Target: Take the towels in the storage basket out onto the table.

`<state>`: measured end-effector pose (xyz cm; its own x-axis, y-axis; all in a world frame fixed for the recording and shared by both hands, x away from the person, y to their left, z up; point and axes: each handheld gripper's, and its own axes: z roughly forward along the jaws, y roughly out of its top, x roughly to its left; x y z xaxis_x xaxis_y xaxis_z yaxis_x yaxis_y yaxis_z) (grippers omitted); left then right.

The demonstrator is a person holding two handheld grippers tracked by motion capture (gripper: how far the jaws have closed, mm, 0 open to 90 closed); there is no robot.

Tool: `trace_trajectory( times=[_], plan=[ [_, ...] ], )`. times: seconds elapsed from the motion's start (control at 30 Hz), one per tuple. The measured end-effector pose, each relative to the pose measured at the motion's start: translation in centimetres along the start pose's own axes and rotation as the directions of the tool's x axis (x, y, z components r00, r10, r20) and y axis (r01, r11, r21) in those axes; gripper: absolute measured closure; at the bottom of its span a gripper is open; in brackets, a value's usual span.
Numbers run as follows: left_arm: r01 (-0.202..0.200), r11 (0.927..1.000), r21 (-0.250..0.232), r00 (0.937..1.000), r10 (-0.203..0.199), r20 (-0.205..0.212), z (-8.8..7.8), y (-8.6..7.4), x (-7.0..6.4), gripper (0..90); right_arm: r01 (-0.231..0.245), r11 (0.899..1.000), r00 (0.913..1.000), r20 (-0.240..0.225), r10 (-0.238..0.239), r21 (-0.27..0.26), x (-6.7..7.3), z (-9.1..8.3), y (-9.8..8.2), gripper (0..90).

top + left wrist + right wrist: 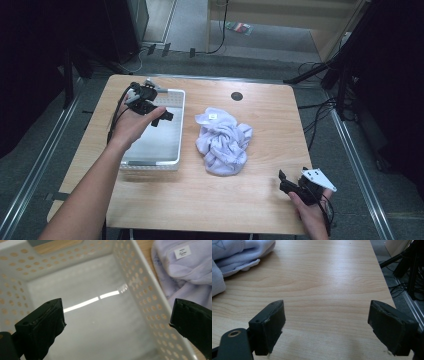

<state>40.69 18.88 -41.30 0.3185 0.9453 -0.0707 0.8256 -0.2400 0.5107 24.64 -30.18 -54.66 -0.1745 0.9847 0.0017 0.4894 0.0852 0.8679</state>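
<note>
Overhead, the left claw (161, 116) hangs spread above the white perforated plastic basket (172, 150) at centre left — the right claw (285, 181), also spread, sits lower right beside the crumpled lavender cloth (223, 141).

Premises appear to be a lab or recording studio rather than a home. A lone wooden table (200, 200) stands on grey carpet flooring (200, 62), flanked by metal floor rails (35, 170). Loose black cables (320, 107) run across the floor beside black stand legs (320, 70). Surroundings are dark, with pale wooden furniture (320, 25) behind.
</note>
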Motion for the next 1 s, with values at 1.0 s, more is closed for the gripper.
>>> trace_trajectory(
  times=[1.0],
  plan=[
    [0.135,0.9783,-0.157,0.9902,-0.139,-0.013,-4.1,-8.8,6.9,0.0,0.002,1.0,1.0,0.006,-0.002,0.005,0.0,0.1,0.0,14.5]
  ],
)
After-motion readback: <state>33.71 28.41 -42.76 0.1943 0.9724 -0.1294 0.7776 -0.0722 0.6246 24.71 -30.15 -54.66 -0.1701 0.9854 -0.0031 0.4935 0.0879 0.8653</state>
